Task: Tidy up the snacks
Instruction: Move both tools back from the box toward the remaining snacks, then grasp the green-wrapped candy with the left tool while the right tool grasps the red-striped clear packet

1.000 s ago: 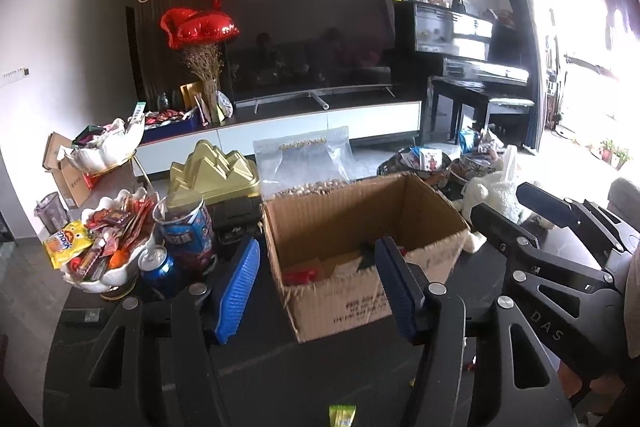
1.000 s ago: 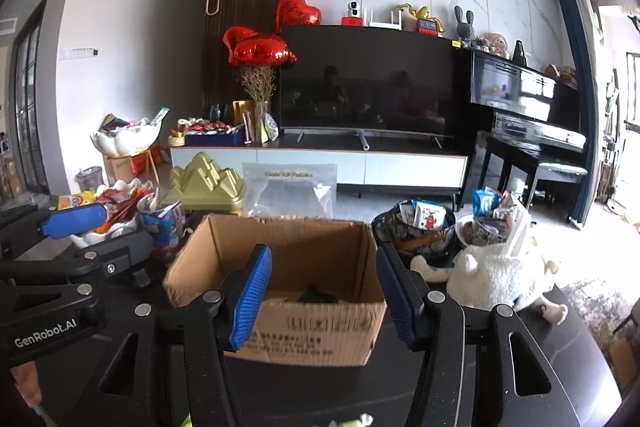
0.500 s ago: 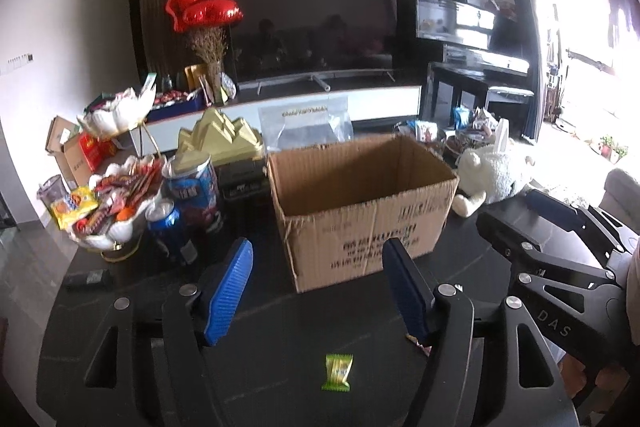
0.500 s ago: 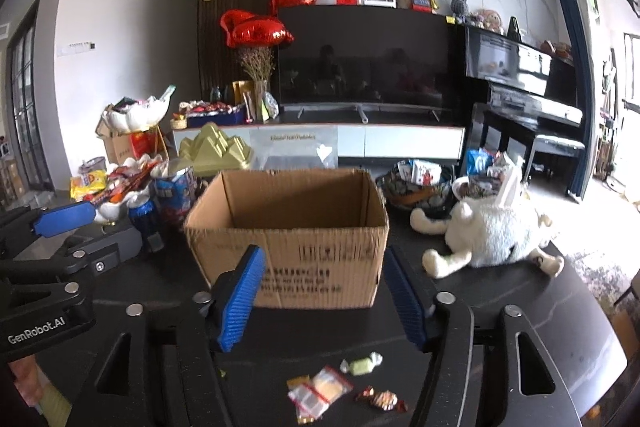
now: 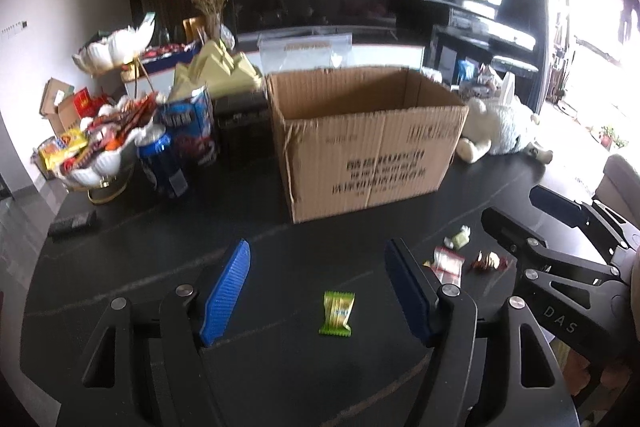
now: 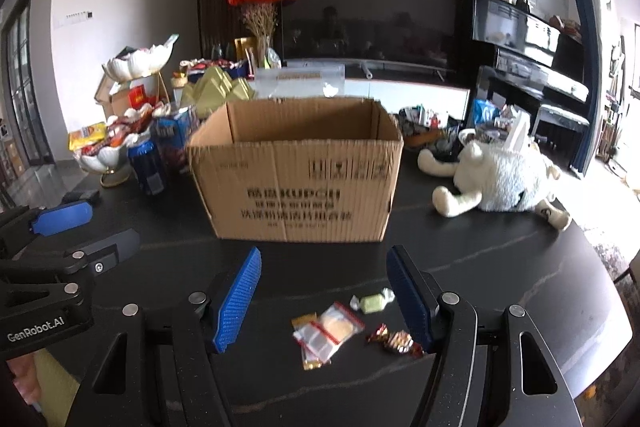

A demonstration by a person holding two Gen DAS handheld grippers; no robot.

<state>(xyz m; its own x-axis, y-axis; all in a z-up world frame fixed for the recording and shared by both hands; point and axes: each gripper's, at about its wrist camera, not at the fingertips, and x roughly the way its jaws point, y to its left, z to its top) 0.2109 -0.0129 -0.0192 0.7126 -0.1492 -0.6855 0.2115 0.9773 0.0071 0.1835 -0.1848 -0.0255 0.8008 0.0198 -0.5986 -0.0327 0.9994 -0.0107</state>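
Note:
An open cardboard box (image 5: pixel 364 135) (image 6: pixel 298 179) stands on the black table. A green candy packet (image 5: pixel 337 313) lies on the table between the open blue-padded fingers of my left gripper (image 5: pixel 318 291). My right gripper (image 6: pixel 322 301) is open and empty above three small snacks: a clear red-striped packet (image 6: pixel 328 333), a pale green wrapped candy (image 6: pixel 370 303) and a red-gold wrapped candy (image 6: pixel 394 341). These show to the right in the left wrist view (image 5: pixel 448 261). The right gripper also shows there (image 5: pixel 560 227).
A white bowl of snacks (image 5: pixel 94 147), a blue soda can (image 5: pixel 160 163) and a blue snack tub (image 5: pixel 192 123) stand left of the box. A white plush toy (image 6: pixel 500 179) lies to its right. A dark remote (image 5: pixel 72 223) lies at the left table edge.
Both grippers have pulled back from the box and tilted down toward the table. The loose candies in front of the box have come into view. Both stay open.

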